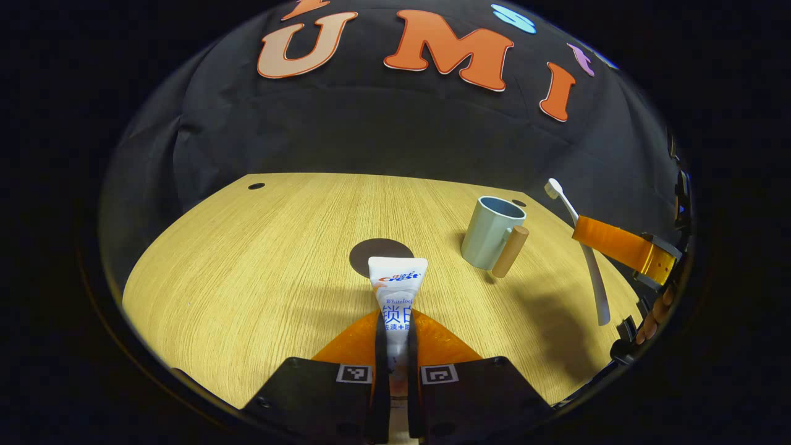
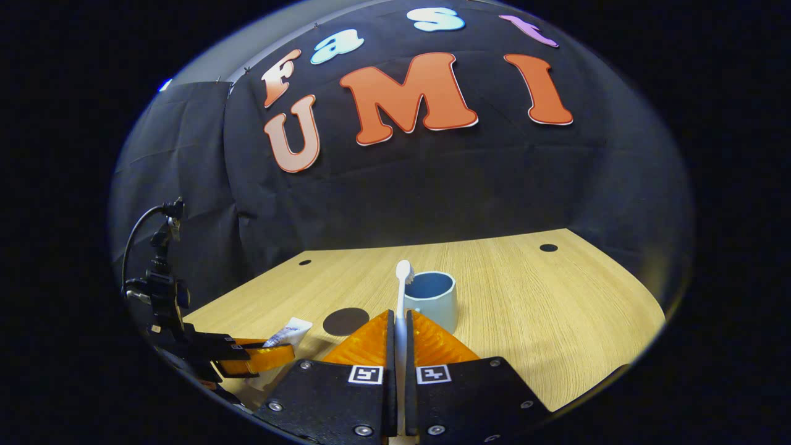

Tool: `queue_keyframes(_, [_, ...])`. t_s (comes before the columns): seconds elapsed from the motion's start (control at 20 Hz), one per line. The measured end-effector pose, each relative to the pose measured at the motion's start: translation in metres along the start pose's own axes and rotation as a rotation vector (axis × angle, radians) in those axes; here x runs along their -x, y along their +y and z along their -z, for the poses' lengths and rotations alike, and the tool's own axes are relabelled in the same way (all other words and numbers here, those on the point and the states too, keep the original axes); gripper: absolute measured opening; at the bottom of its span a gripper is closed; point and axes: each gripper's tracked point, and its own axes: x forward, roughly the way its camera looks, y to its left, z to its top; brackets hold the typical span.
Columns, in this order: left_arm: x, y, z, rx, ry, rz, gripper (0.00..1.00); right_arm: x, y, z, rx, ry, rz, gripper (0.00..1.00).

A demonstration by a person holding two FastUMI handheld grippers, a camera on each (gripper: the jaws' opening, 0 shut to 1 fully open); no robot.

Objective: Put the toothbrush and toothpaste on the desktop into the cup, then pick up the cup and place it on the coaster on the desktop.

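Note:
My left gripper (image 1: 395, 321) is shut on a white toothpaste tube (image 1: 397, 285), held above the wooden desktop (image 1: 259, 272) with its flat end pointing forward. A dark round coaster (image 1: 378, 254) lies just beyond the tube. The pale blue cup (image 1: 491, 230) with a wooden handle stands upright to the right. My right gripper (image 2: 400, 318) is shut on a white toothbrush (image 2: 402, 290), bristle head up, just in front of the cup (image 2: 432, 300). The right gripper (image 1: 624, 244) with the toothbrush (image 1: 584, 247) hangs right of the cup. The left gripper (image 2: 256, 358) and its tube (image 2: 287, 334) are at the lower left.
The desktop (image 2: 556, 309) has small dark holes (image 2: 548, 248) near its back corners. Black cloth walls close the booth behind and at the sides. A black stand with a cable (image 2: 157, 272) rises at the left in the right gripper view.

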Motion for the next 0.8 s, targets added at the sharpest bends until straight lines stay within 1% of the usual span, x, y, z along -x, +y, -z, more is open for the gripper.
queue_keyframes(0.25, [0.009,0.002,-0.011,0.0,-0.032,-0.008,0.15,-0.014,-0.006,-0.027,0.021,-0.117,-0.004,0.06])
queue_keyframes(0.45, [0.008,0.003,-0.012,0.0,-0.045,-0.012,0.15,-0.027,-0.019,-0.024,0.033,-0.18,-0.003,0.05])
queue_keyframes(0.55, [0.01,0.003,-0.013,0.003,-0.051,-0.015,0.15,-0.033,-0.02,-0.029,0.036,-0.218,-0.018,0.05])
queue_keyframes(0.6, [0.011,0.003,-0.014,0.006,-0.051,-0.015,0.15,-0.038,-0.024,-0.036,0.035,-0.241,-0.009,0.05])
queue_keyframes(0.8, [0.013,0.003,-0.016,0.011,-0.063,-0.014,0.15,-0.055,-0.031,-0.047,0.021,-0.295,-0.015,0.05])
